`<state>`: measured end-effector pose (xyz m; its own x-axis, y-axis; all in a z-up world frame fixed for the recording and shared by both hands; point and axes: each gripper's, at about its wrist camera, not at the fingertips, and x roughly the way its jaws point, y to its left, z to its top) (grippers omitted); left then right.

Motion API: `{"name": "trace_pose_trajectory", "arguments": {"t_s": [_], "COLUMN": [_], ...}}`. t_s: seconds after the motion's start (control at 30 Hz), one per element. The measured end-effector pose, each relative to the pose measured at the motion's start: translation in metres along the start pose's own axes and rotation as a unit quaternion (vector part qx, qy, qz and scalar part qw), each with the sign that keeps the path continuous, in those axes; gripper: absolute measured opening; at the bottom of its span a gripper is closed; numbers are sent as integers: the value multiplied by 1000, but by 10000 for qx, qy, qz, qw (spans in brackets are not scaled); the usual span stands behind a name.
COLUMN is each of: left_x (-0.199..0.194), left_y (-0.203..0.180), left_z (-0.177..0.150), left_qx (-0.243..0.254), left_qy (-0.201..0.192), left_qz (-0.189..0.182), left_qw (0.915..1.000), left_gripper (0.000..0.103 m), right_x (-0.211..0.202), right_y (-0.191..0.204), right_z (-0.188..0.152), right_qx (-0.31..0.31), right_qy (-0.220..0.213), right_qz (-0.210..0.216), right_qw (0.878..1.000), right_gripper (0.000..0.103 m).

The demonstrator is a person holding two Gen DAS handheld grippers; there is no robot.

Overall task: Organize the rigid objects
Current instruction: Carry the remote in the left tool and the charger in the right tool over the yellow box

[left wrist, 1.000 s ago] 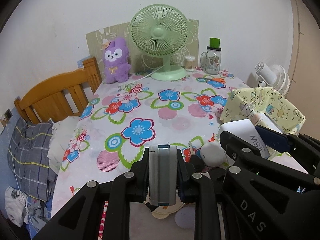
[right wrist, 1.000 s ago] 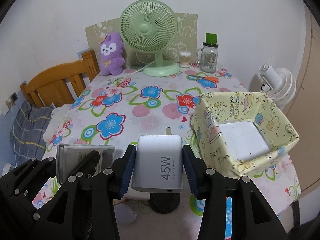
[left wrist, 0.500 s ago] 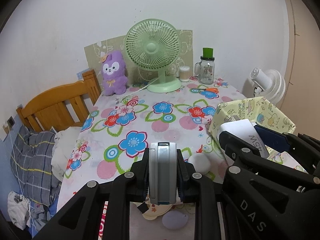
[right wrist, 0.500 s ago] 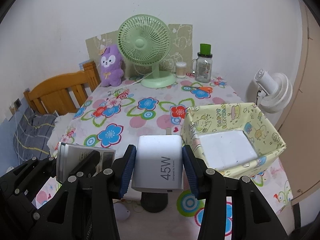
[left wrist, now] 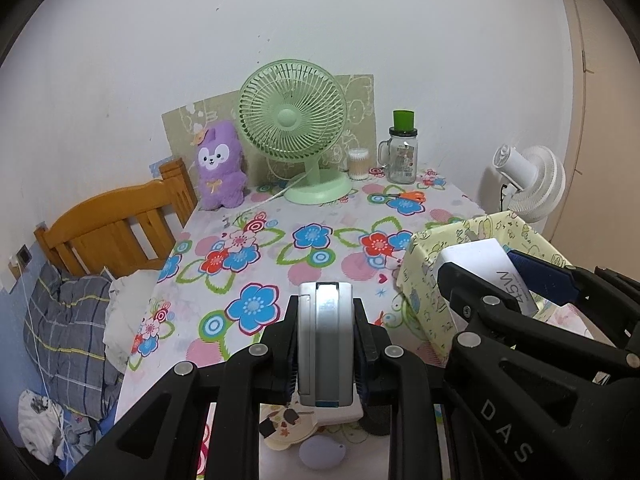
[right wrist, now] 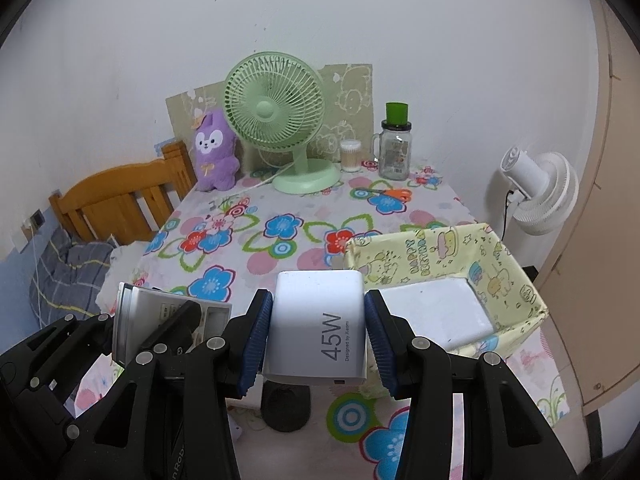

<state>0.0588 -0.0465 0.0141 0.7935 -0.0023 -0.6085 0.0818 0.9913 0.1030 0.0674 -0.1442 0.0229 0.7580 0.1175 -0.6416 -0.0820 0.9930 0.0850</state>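
Observation:
My left gripper (left wrist: 326, 344) is shut on a grey remote control (left wrist: 326, 340), held edge-on above the flowered table (left wrist: 256, 248). The same remote (right wrist: 160, 320) shows at the lower left in the right wrist view. My right gripper (right wrist: 318, 336) is shut on a white 45W charger (right wrist: 318, 328), lifted over the table just left of the yellow cartoon-print box (right wrist: 516, 280). That charger (left wrist: 486, 268) and the box (left wrist: 424, 280) also appear at the right in the left wrist view. The box's white floor shows nothing lying on it.
A green desk fan (left wrist: 296, 128), purple plush (left wrist: 218, 164), cotton-swab tub (left wrist: 358, 164), glass jar with green lid (left wrist: 402, 152) and orange scissors (left wrist: 408, 197) stand at the back. A dark round object (right wrist: 286, 404) and small items (left wrist: 320, 452) lie below the grippers. A wooden bed (left wrist: 108, 228) lies left, a white fan (left wrist: 528, 176) right.
Both grippers have risen and pulled back with the remote and the charger still held. The table and the box now look lower and farther away.

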Motion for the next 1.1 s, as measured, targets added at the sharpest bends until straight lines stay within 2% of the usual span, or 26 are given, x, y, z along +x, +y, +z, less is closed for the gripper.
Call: {"name": "trace_pose_trajectory", "arguments": {"t_s": [0.5,1.1], "left_x": [2,17], "left_y": [-33,-80], "left_z": [23,45], "left_qx": [75,255], "left_qy": [-48,-39], "left_qz": [-63,-378], "left_qw": [9999,9990], "left_gripper": [21,21], "right_x": [-3,0], "right_y": [-37,-89], "right_z": [19,32], "right_qx": [46,206], "right_qy": [-37,-23], "right_qz": [-46,-362], "right_qw": [10000,9991], "right_gripper": [50,50]}}
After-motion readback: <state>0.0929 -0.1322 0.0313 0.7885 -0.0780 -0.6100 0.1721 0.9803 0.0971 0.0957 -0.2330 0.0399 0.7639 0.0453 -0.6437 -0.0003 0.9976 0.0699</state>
